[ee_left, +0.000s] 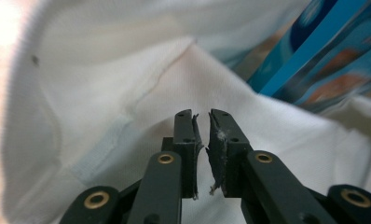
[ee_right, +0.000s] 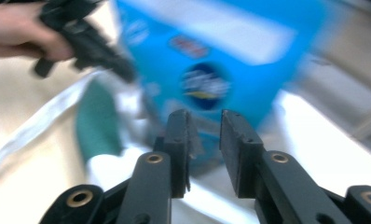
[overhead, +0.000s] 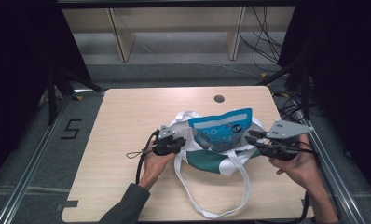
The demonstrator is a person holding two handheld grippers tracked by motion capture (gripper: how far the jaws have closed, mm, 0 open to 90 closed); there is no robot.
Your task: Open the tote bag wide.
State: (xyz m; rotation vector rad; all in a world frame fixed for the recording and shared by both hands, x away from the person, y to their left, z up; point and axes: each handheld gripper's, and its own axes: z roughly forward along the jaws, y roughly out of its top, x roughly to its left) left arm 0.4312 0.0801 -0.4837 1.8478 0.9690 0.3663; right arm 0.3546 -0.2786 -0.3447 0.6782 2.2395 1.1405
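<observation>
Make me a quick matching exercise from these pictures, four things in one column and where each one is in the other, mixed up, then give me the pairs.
Things:
1. blue snack bag
2. tote bag
3. left tool
4. round hole

Places:
A. in the tabletop, beyond the bags
B. standing partly inside the white and green fabric
C. lying on the table, long handles toward the person
D. at the near left edge of the white fabric

Pairs: 1-B, 2-C, 3-D, 4-A
</observation>
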